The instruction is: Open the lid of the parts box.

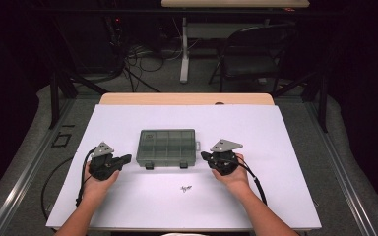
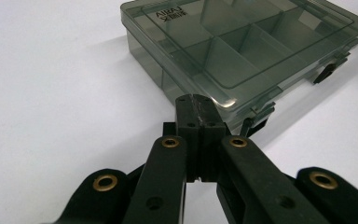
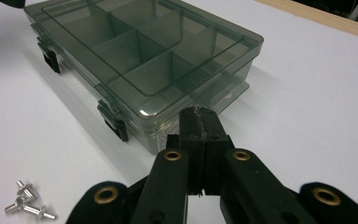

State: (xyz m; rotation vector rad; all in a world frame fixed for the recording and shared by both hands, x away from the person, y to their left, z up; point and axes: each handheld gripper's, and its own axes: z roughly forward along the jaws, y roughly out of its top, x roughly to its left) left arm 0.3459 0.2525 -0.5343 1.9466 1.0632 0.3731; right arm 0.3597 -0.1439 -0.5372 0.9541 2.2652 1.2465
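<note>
Now: both sets of jaws pressed together, empty | left gripper (image 1: 126, 159) and right gripper (image 1: 204, 156) flank compartment box (image 1: 167, 146) | best to spread jaws before working front latches (image 3: 115, 125) | screws (image 3: 27, 204) near.

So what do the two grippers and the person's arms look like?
Both the left gripper and the right gripper are matte black, each topped by a grey three-cornered plate, with brass-coloured rivets along the linkages. A black cable trails from each. The forearms are bare; no sleeves or gloves visible.
</note>
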